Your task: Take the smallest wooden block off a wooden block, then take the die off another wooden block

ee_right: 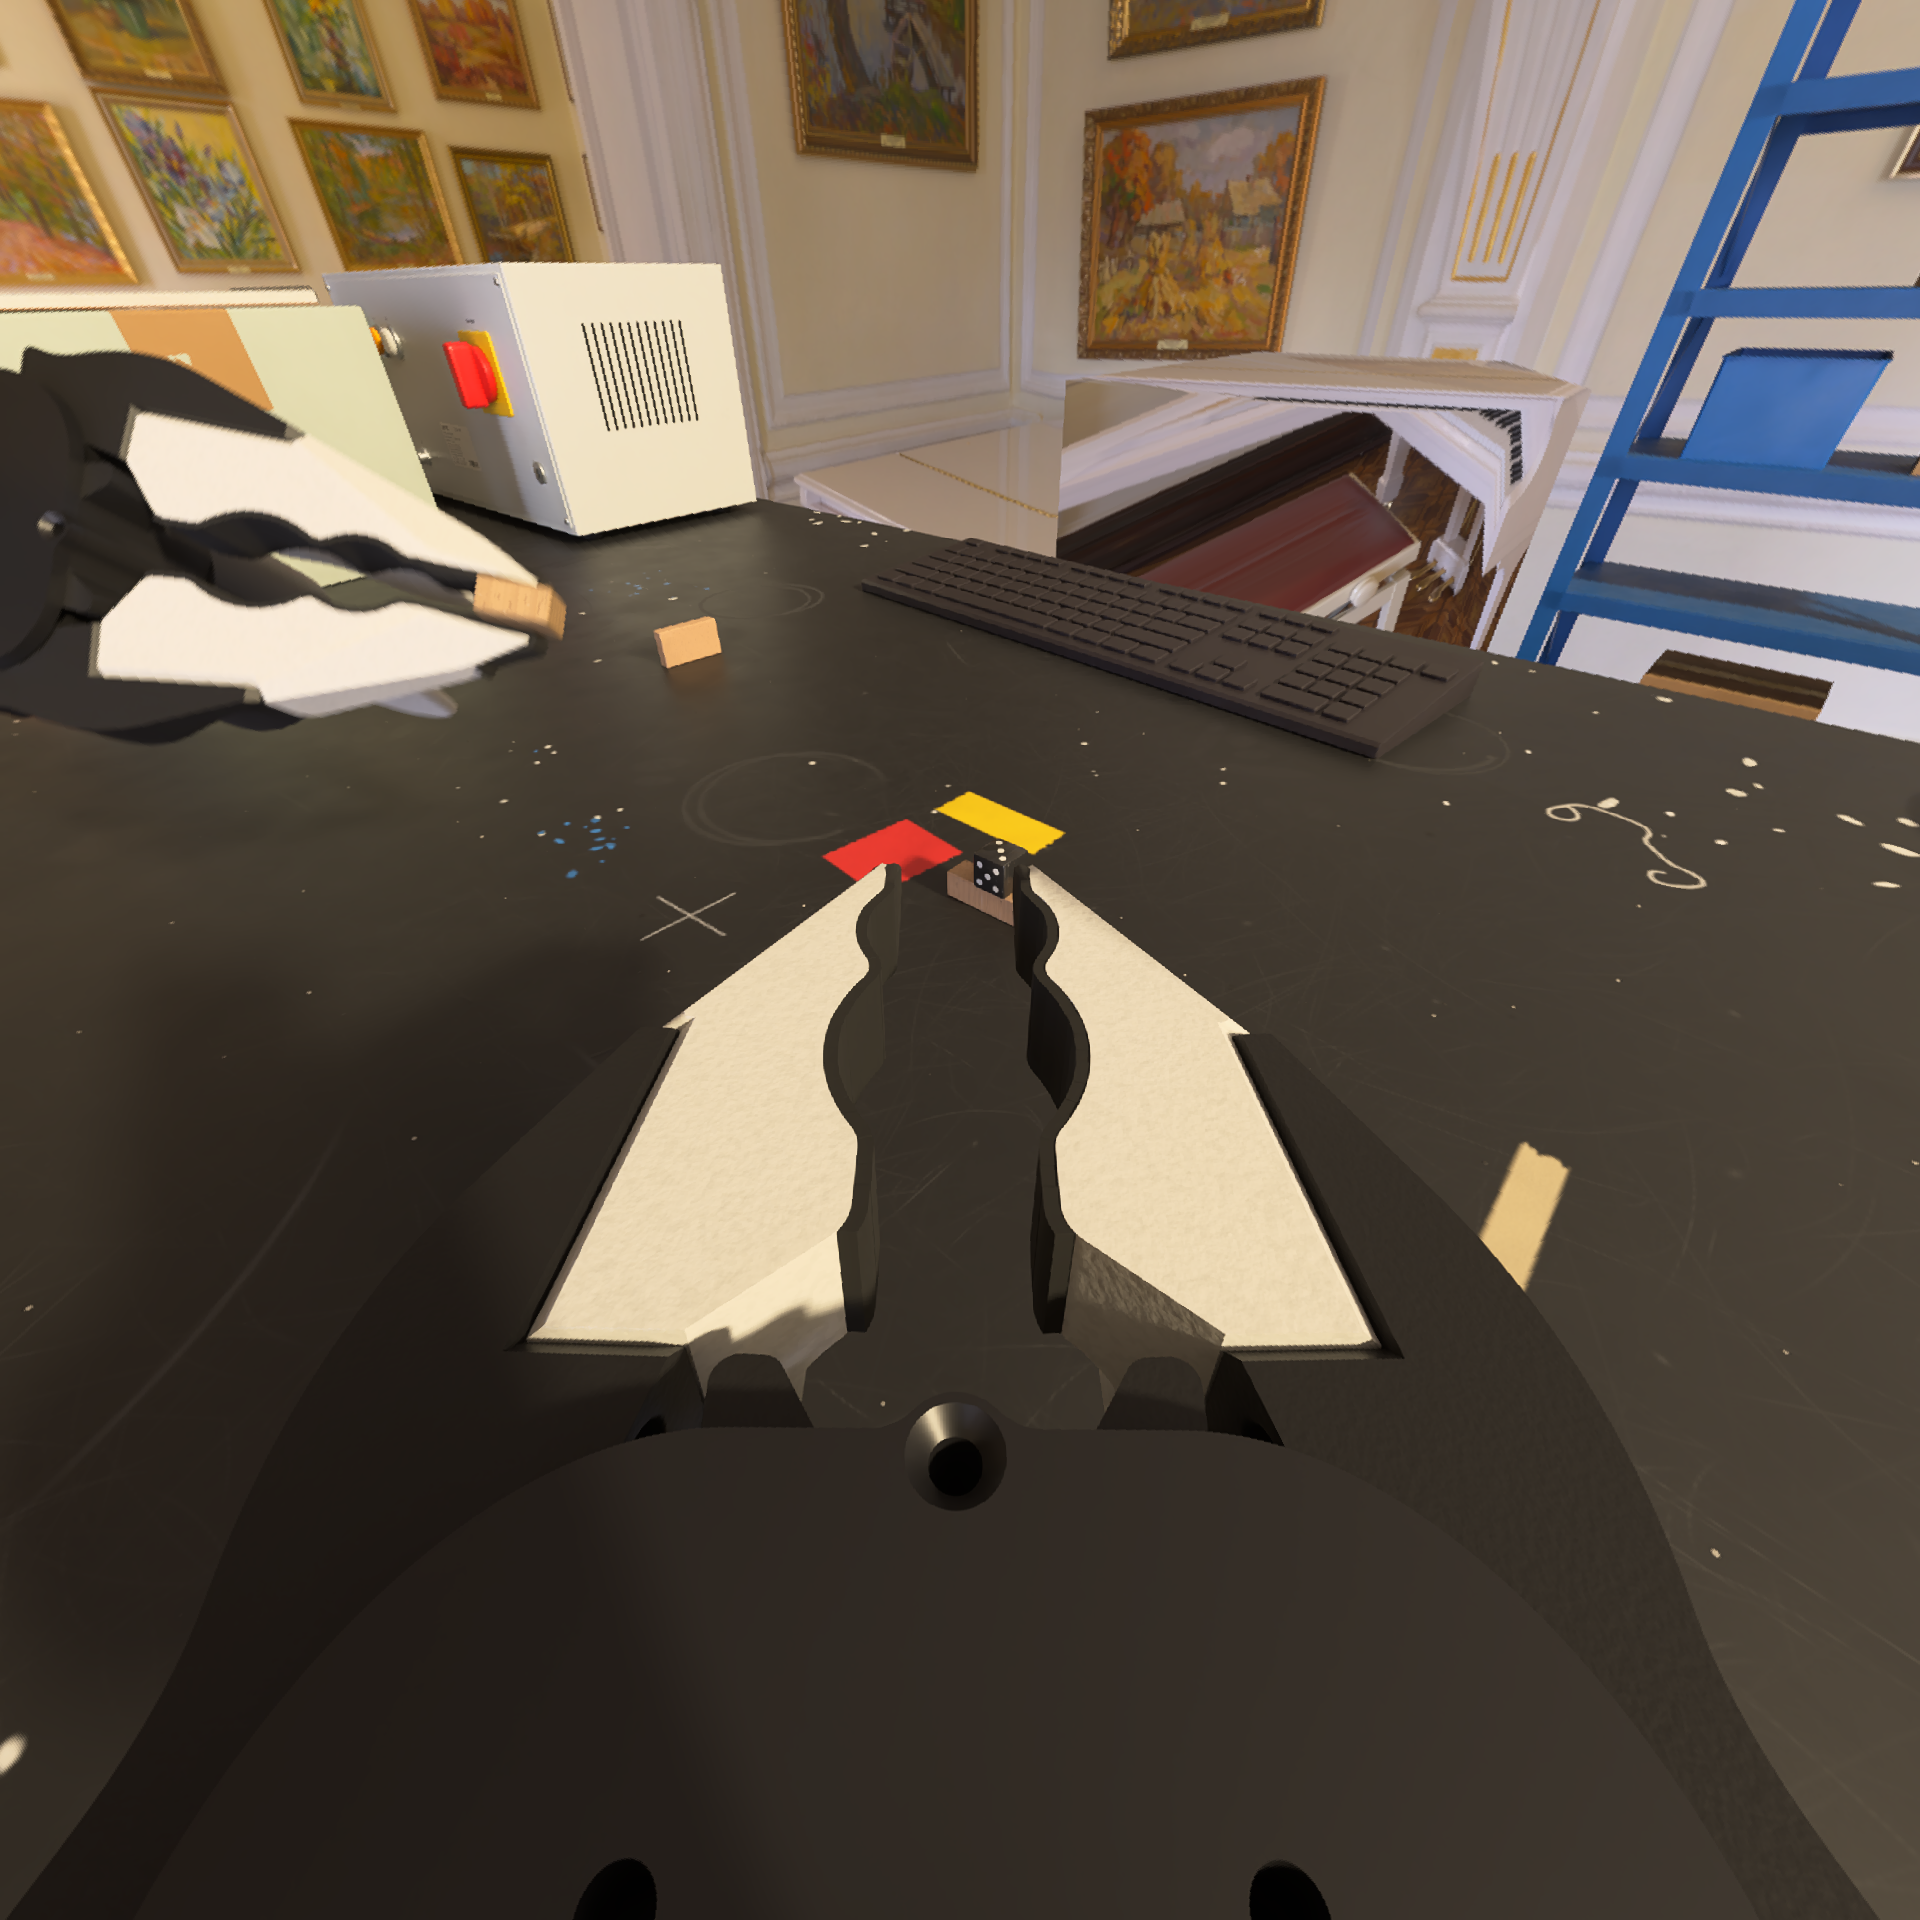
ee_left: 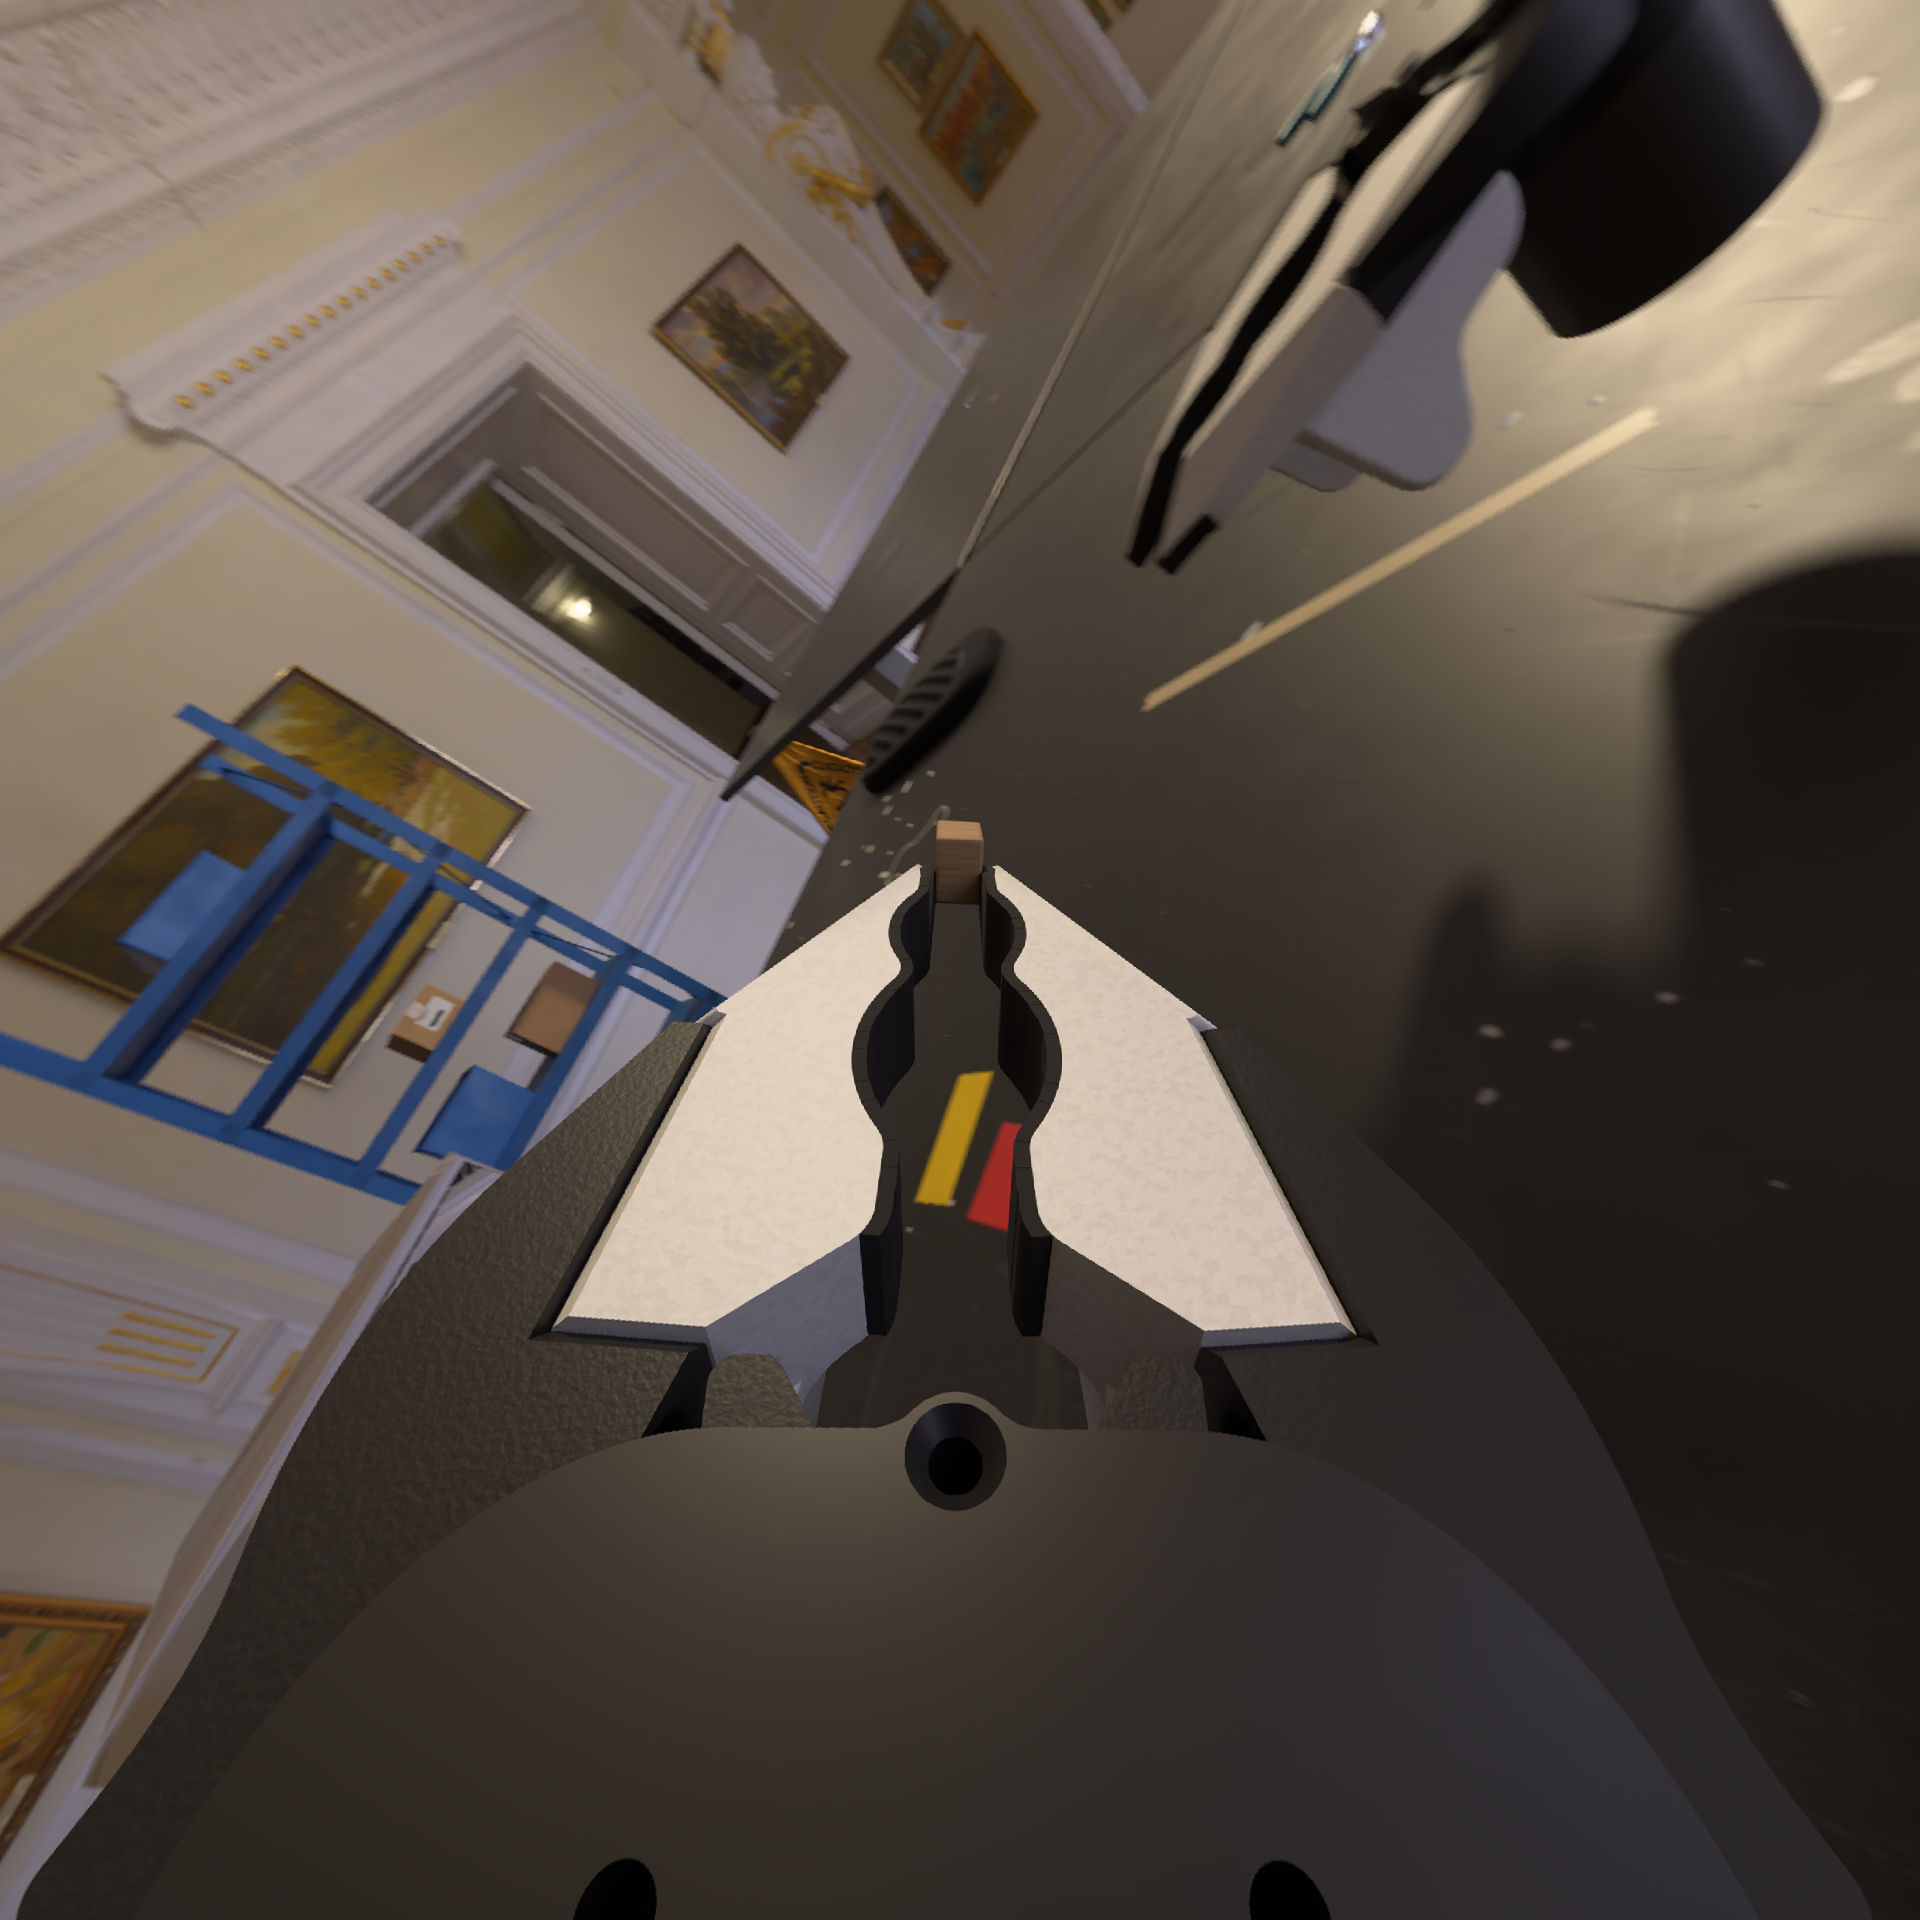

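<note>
My left gripper [ee_left: 958, 878] is shut on a small wooden block [ee_left: 958, 857] at its fingertips and holds it above the black table. It also shows in the right wrist view [ee_right: 509, 613] at the far left, with the block [ee_right: 516, 603] in it. Another wooden block [ee_right: 687, 640] lies on the table just beyond it. A black die [ee_right: 990, 869] sits on a flat wooden block [ee_right: 975, 894] beside a red patch [ee_right: 890, 849] and a yellow patch [ee_right: 997, 821]. My right gripper [ee_right: 954, 878] is open, with the die just ahead of its right fingertip.
A black keyboard [ee_right: 1174, 639] lies at the back right. A white control box [ee_right: 561, 390] with a red knob stands at the back left. A blue shelf frame [ee_right: 1745, 343] stands off the table's right side. The right gripper [ee_left: 1174, 540] shows far off in the left wrist view.
</note>
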Robot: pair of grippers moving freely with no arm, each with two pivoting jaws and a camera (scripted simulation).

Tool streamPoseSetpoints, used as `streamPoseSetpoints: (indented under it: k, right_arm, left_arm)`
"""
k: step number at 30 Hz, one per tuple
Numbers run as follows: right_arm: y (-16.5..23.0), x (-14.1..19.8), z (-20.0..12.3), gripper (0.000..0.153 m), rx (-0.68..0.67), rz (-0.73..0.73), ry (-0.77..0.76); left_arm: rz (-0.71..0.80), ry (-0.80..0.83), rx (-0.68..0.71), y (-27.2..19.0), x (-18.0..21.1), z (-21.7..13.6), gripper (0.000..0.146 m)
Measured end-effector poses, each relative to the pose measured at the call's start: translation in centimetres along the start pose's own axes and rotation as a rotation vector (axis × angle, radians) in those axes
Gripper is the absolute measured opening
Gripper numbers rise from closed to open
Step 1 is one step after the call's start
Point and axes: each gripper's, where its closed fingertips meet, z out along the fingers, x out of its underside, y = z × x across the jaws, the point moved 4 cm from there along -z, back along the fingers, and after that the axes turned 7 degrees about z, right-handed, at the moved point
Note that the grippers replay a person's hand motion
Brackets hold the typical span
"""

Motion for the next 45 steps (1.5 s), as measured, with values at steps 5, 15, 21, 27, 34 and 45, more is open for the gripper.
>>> streamPoseSetpoints:
  k: [5,15,21,27,34,45]
  right_arm:
    - [0.0,0.1,0.4,0.024,-0.017,0.031,0.025]
    - [-1.4,-1.8,5.6,0.032,-0.140,-0.252,0.475]
    - [-2.1,0.1,12.1,0.031,-0.358,-0.542,0.795]
    - [-2.4,2.4,16.0,0.033,-0.513,-0.592,0.998]
    - [-3.1,3.4,16.7,0.032,-0.590,-0.554,1.062]
    - [-1.8,2.4,15.7,0.016,-0.644,-0.509,0.871]
  left_arm:
    - [0.012,0.006,0.070,-2.1,-1.3,-0.2,0.008]
    - [-0.342,-0.124,0.258,-3.4,-2.9,-0.9,0.008]
    - [-0.443,-0.207,0.348,-3.2,-3.9,-1.9,0.008]
    - [-0.546,-0.303,0.458,-2.8,-4.5,-2.8,0.008]
    - [-0.612,-0.362,0.544,-2.5,-5.1,-3.5,0.008]
    - [-0.707,-0.390,0.619,-2.6,-4.9,-3.4,0.008]
